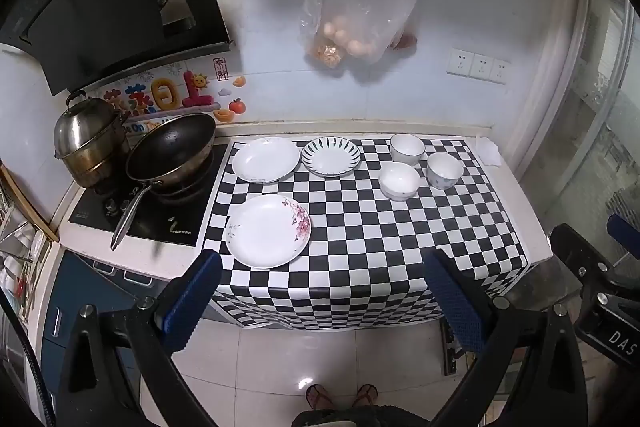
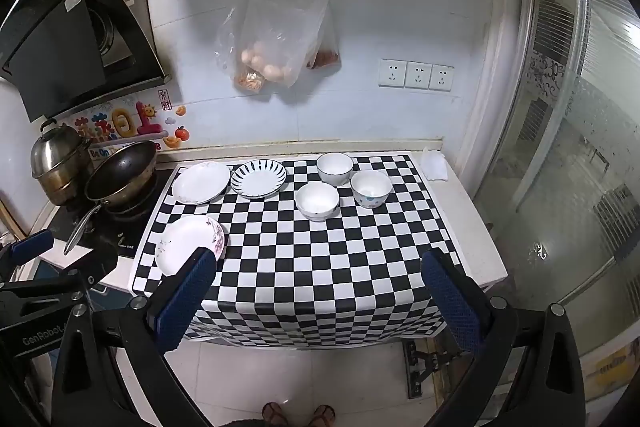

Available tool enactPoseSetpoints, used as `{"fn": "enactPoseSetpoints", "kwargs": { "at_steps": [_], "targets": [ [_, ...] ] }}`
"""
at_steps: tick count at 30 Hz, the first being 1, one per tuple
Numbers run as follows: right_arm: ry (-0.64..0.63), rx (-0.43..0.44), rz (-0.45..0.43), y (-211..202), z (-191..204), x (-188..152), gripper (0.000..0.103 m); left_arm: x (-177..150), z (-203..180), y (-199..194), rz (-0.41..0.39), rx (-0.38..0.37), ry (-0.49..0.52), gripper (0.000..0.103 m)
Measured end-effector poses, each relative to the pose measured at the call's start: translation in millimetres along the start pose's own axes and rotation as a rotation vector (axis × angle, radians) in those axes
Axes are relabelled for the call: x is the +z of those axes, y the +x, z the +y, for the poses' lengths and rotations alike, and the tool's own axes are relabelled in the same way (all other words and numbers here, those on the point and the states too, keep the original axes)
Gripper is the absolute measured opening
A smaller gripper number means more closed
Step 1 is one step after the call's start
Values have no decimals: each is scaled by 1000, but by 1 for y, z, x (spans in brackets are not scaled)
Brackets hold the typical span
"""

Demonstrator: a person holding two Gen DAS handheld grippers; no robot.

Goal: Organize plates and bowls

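Three plates lie on the checkered cloth (image 1: 360, 227): a flowered plate (image 1: 268, 231) nearest me on the left, a plain white plate (image 1: 266, 159) behind it, and a striped plate (image 1: 331, 157) beside that. Three white bowls stand to the right: a back bowl (image 1: 407, 147), a front bowl (image 1: 399, 181) and a dotted bowl (image 1: 445, 171). The same plates (image 2: 190, 243) (image 2: 201, 183) (image 2: 259, 179) and bowls (image 2: 335, 169) (image 2: 317, 201) (image 2: 371, 189) show in the right wrist view. My left gripper (image 1: 324, 299) and right gripper (image 2: 320, 295) hang open in front of the counter, holding nothing.
A wok (image 1: 172, 151) and a steel steamer pot (image 1: 86, 143) sit on the hob at the left. Plastic bags (image 1: 356, 19) hang from a wall rail. Wall sockets (image 2: 416, 75) are on the right, a glass door (image 2: 580, 147) beyond. A person's feet (image 1: 340, 397) stand below.
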State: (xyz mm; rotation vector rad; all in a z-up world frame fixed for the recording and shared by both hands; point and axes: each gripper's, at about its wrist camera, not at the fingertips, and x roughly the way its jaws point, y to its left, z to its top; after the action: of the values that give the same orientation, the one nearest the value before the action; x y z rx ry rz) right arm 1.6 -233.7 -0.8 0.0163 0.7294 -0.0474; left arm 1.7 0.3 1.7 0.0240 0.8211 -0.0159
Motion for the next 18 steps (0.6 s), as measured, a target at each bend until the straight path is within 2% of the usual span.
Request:
{"fn": "enactPoseSetpoints", "kwargs": {
  "at_steps": [18],
  "targets": [
    [2,1,4,-1,-1,-2,103,-1,-3,-7,-7,-3,-6,103]
  ]
}}
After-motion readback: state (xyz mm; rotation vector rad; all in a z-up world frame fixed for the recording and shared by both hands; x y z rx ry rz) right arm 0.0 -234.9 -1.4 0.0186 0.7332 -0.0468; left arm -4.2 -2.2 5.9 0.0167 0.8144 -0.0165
